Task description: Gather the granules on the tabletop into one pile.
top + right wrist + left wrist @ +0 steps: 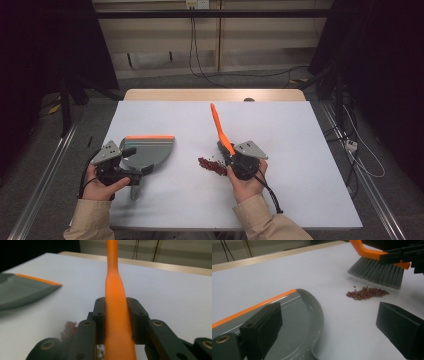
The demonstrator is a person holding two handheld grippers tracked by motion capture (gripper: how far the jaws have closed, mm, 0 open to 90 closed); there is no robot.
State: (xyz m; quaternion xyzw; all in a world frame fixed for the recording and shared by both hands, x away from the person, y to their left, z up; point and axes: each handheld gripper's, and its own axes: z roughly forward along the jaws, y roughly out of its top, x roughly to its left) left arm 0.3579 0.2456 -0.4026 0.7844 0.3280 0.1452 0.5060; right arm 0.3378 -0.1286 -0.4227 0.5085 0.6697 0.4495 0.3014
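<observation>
Right hand-held gripper (231,151), just right of centre in the high view, clamped tight on the orange handle of a brush (220,128); handle slanting up toward the upper middle of the frame. In the right gripper view, both black pads pressed flat against the sides of that handle (117,315), which rises straight up the centre of the picture. In the left gripper view, grey bristles (377,272) at the upper right, hovering just above and behind a small heap of reddish-brown grains (367,293) lying on the white table (287,272); whether the bristle tips touch the surface, impossible to tell.

Left hand-held gripper (131,165) at lower left of the high view, at the near edge of a grey dustpan (147,150) with an orange lip. Dustpan flat on the table, well left of the grains (212,166). From the left gripper view, jaws standing wide apart, one over the pan's grey surface (307,320), the other over bare table; nothing pinched between them.
</observation>
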